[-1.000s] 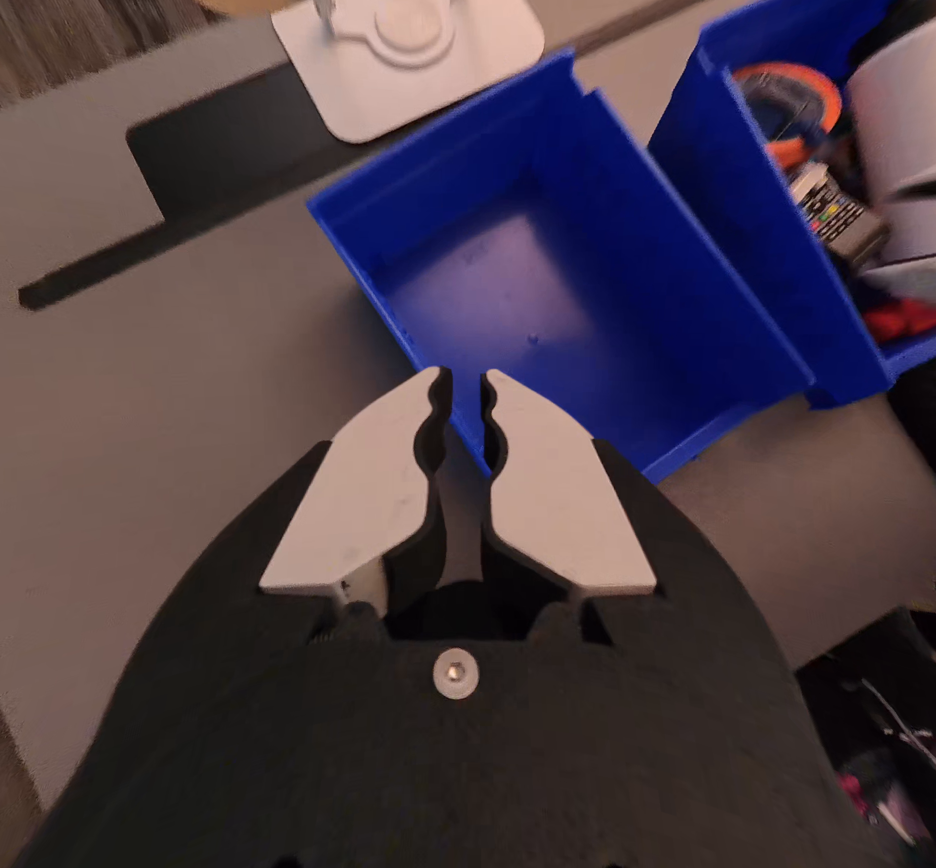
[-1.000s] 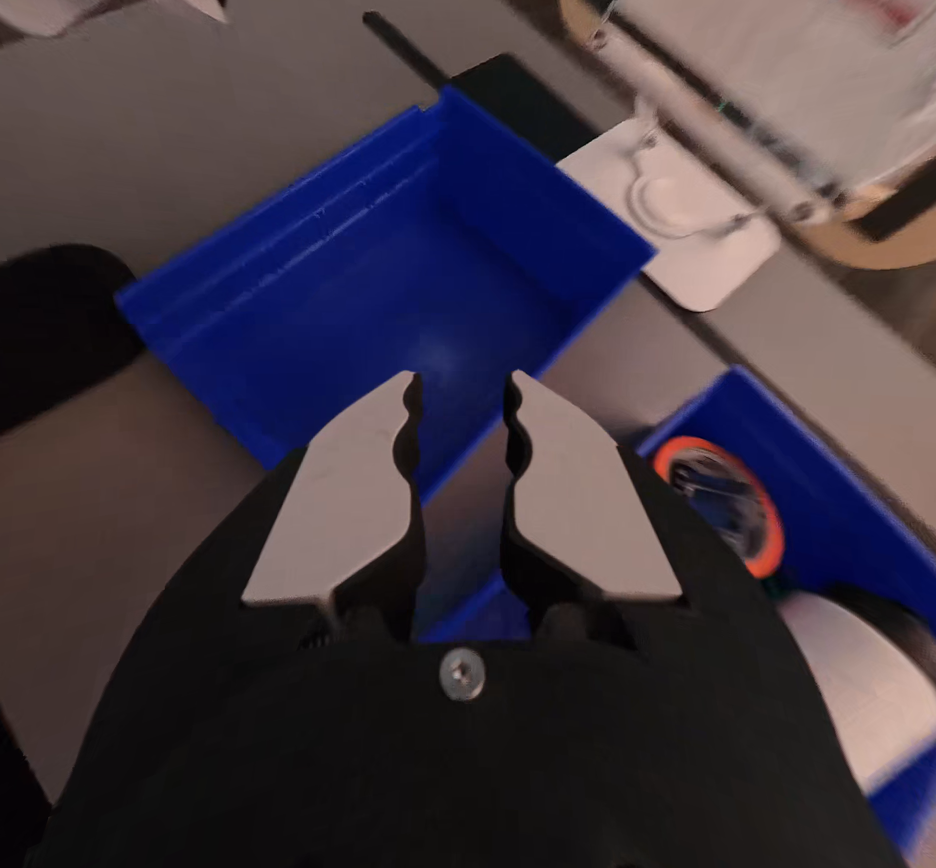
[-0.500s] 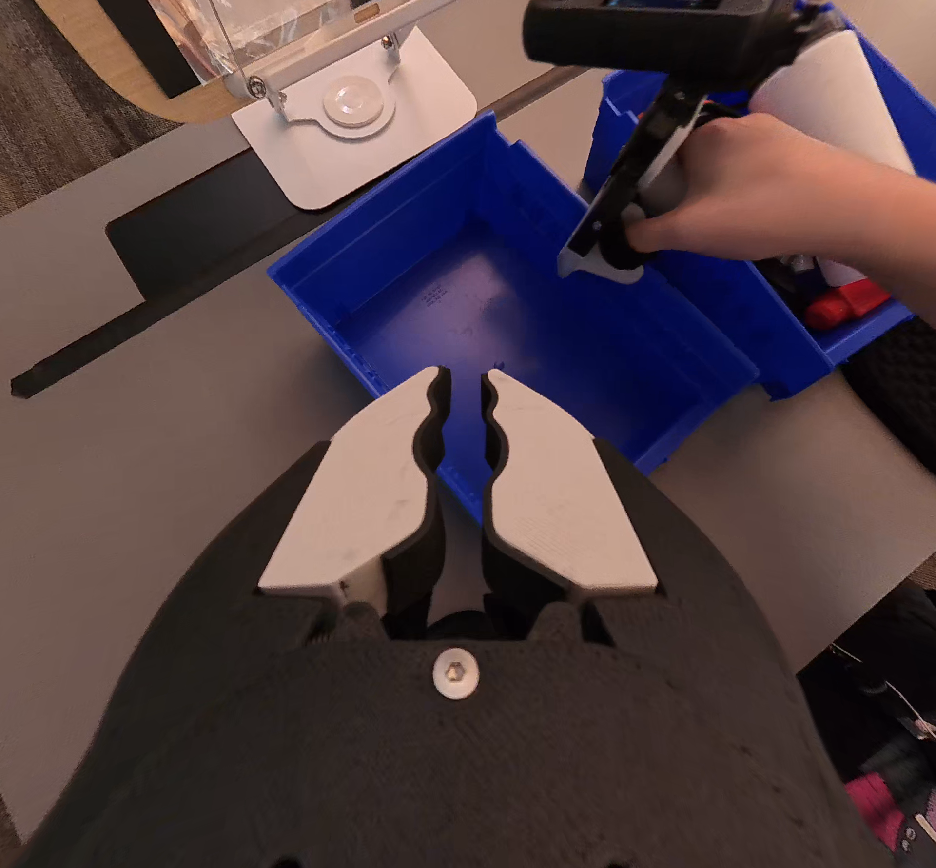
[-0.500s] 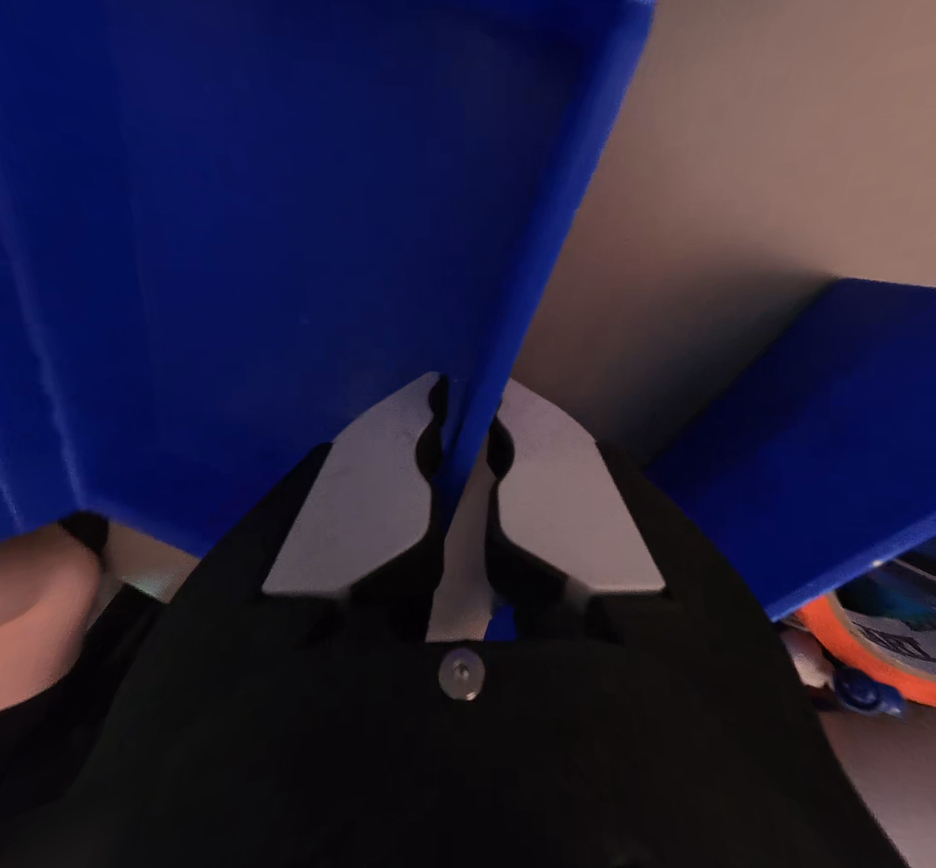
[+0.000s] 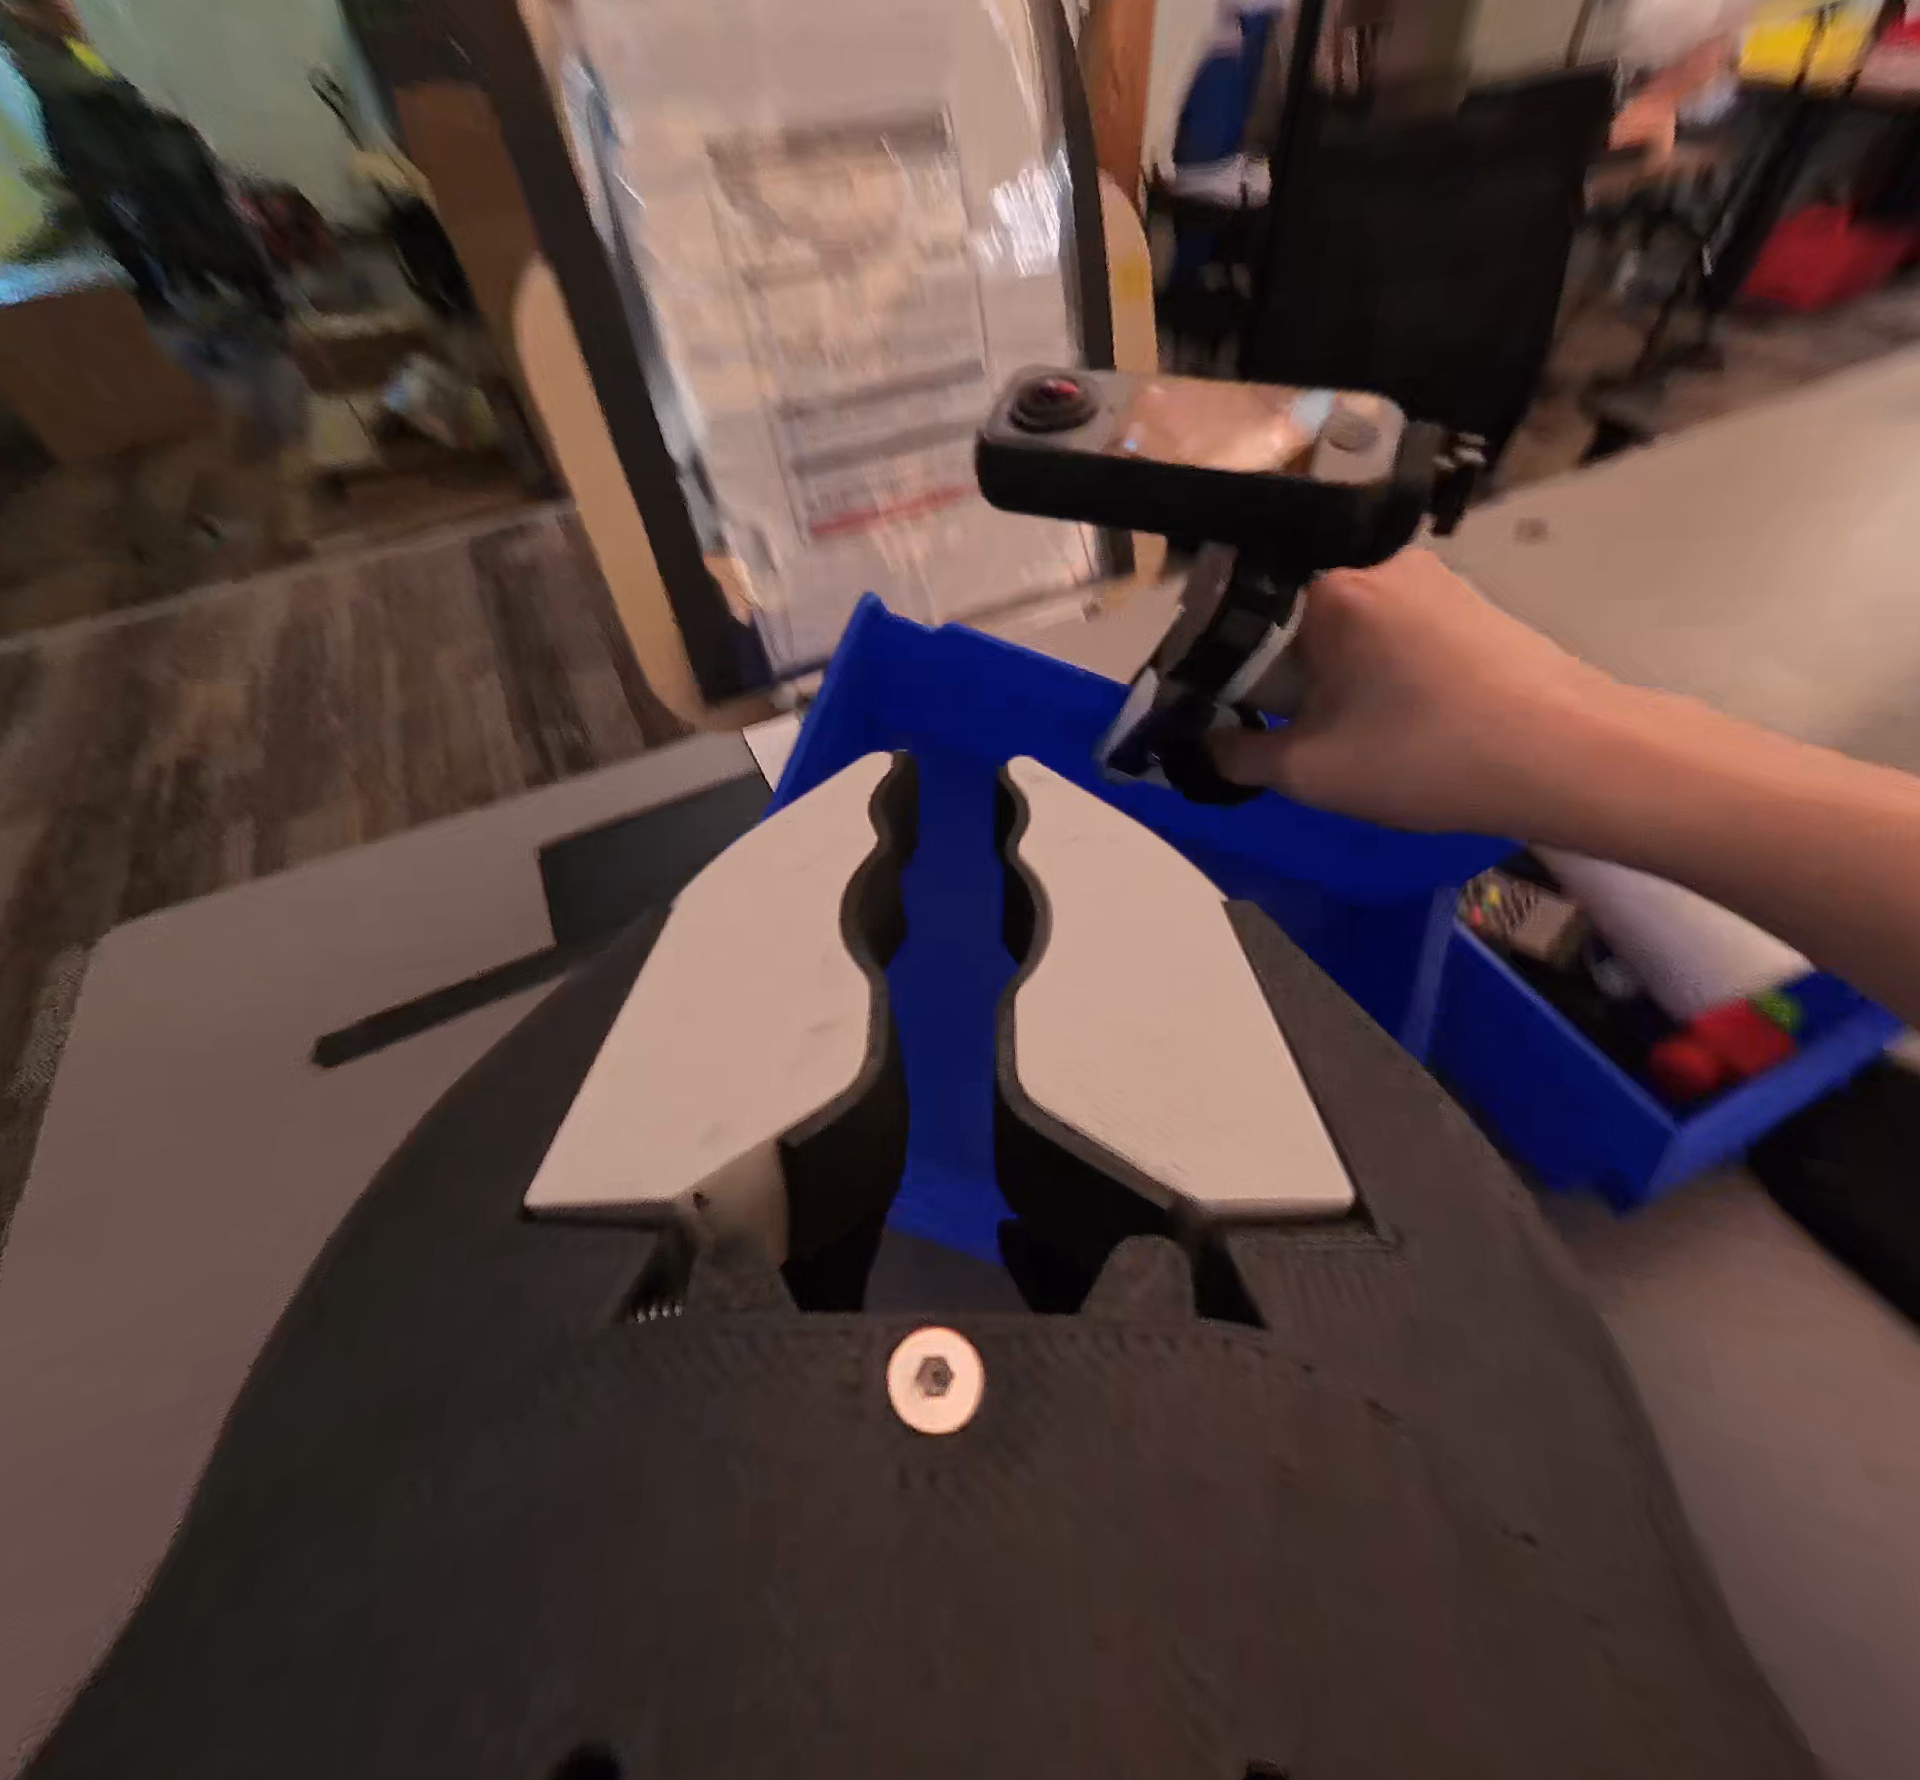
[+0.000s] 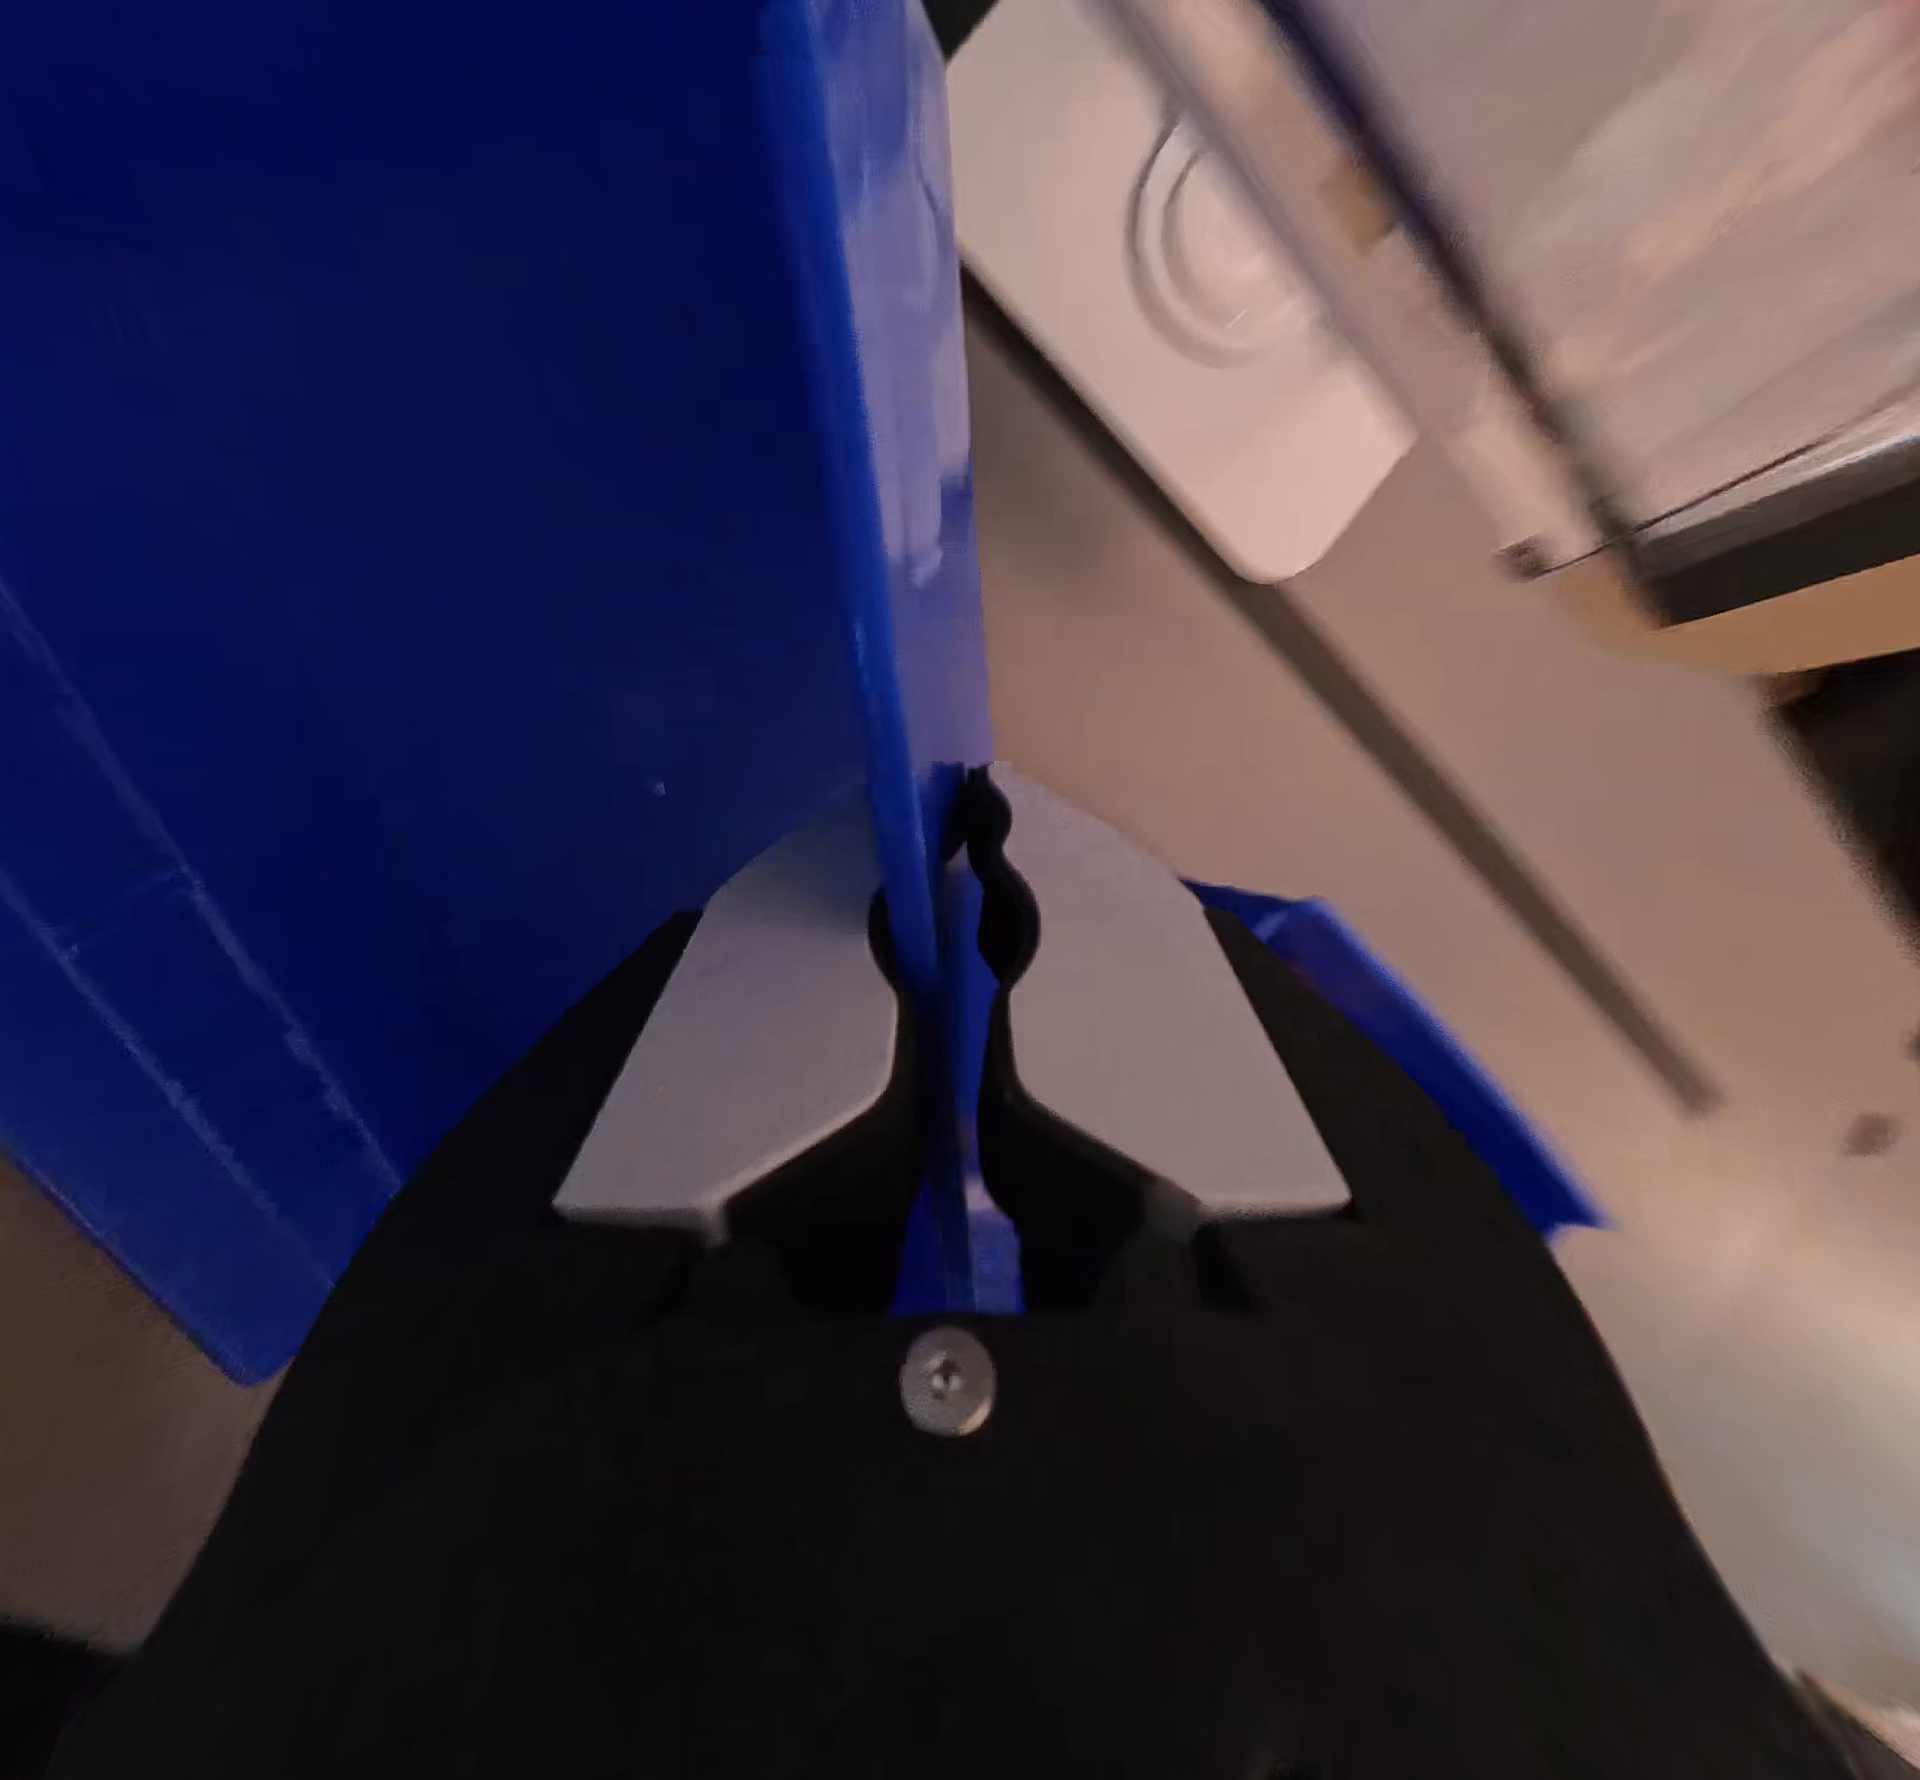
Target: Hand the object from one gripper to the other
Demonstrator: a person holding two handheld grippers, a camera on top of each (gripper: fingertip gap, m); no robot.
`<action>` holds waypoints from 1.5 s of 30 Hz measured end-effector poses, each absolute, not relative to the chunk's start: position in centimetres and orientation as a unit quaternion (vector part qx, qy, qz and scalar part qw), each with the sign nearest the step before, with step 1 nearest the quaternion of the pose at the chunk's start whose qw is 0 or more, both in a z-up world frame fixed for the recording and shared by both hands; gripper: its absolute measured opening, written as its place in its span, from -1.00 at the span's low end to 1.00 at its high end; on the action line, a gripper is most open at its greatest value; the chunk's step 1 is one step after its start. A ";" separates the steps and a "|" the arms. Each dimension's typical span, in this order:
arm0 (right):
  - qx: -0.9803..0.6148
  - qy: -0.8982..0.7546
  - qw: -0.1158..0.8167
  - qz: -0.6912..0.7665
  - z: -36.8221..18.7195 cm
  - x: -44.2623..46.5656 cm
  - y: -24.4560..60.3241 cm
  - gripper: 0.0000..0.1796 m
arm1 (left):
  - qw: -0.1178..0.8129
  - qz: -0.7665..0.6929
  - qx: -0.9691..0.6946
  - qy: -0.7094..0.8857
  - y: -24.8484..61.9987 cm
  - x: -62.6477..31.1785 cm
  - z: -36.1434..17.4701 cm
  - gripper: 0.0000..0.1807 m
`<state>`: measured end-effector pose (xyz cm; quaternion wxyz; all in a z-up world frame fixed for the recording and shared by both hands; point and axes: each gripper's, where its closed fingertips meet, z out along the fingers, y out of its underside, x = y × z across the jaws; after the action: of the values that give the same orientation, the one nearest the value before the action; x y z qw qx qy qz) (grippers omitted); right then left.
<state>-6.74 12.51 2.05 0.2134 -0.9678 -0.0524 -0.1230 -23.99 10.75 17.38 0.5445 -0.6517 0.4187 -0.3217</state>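
Right gripper (image 6: 951, 883): fingers pinched on the thin side wall of the empty blue bin (image 6: 436, 400), wall edge-on between the pads, bin body spreading left of the fingers and away from them. Looks lifted and tilted off the grey table (image 6: 1195, 795), though blur hides how far.

Left gripper (image 5: 954, 774): fingers narrowly parted, holding nothing, lined up with the bin's near corner (image 5: 951, 1003), blue showing through the gap. Contact impossible to tell.

Farther out in the left view, the hand (image 5: 1382, 702) with the right gripper clamped at the bin's rim, right of the left fingers. Second blue bin (image 5: 1621, 1086) of clutter below it; clear sign stand (image 5: 831, 296) beyond.

Step judged: carry toward the receiver, handover not yet made. Next: open the left fingers wider, slide over a wall, close firmly before the right lets go.

Bin's long axis running roughly from the left fingers away and rightward, open side facing up and toward the right gripper, as far as visible.
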 end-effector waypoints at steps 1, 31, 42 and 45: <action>-0.959 -0.069 0.230 -0.153 3.9 -6.6 12.6 -0.93 | 0.569 -0.331 -0.643 0.390 10.9 -24.8 18.3 -0.84; -0.844 0.178 0.027 -0.505 20.2 25.9 -27.0 -0.92 | 0.065 -0.419 -0.682 0.596 -5.2 -2.7 -9.1 0.01; -0.869 0.163 0.022 -0.467 15.1 26.4 -26.2 -0.93 | 0.044 -0.268 -0.690 0.671 0.5 -9.1 -7.9 -0.80; -0.876 0.161 0.027 -0.453 14.1 26.0 -25.5 -0.93 | 0.027 -0.229 -0.735 0.638 5.6 -13.1 -7.9 -0.88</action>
<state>26.04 -25.49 14.06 0.0274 -0.8763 0.1614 -0.4531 -13.09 5.62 -7.88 0.0273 -0.7347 0.6381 -0.2288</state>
